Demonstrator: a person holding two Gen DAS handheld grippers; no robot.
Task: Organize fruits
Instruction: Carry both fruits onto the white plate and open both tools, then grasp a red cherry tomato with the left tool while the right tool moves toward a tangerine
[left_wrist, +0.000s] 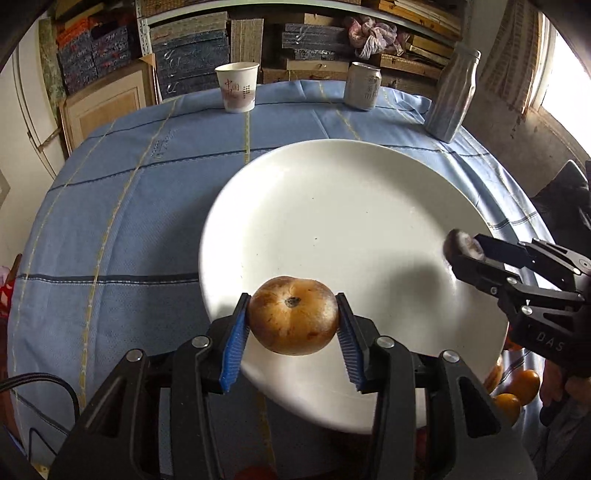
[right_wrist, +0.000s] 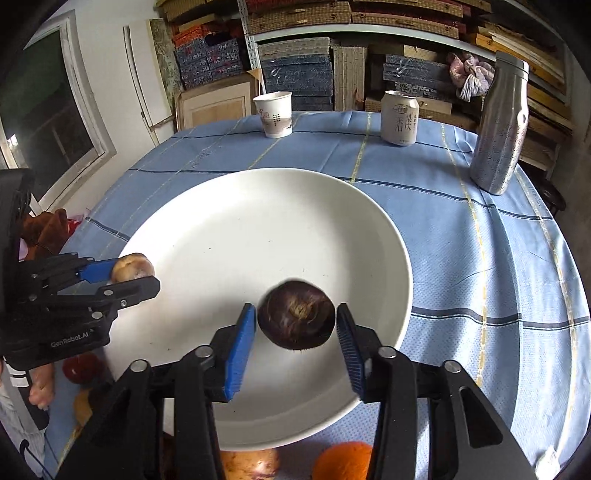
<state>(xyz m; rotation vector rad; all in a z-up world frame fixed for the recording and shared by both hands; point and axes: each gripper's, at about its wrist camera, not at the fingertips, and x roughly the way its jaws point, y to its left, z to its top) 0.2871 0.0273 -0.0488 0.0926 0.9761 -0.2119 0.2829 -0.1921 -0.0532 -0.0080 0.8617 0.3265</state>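
One white plate (right_wrist: 207, 236) sits mid-table. Two grippers, left (left_wrist: 293, 325) and right (right_wrist: 295, 325), each carry one fruit: a tan one (left_wrist: 293, 315) and a dark one (right_wrist: 296, 314). Near the plate's near edge lie two oranges (left_wrist: 522, 382). At the far edge stand one cup (left_wrist: 237, 86), one can (left_wrist: 362, 85), and one bottle (left_wrist: 454, 96).

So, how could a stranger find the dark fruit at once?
Find the large white plate on the blue tablecloth. Above its near right part, the right tongs hold the dark fruit: purple-brown, unlike the tan fruit in the left tongs.
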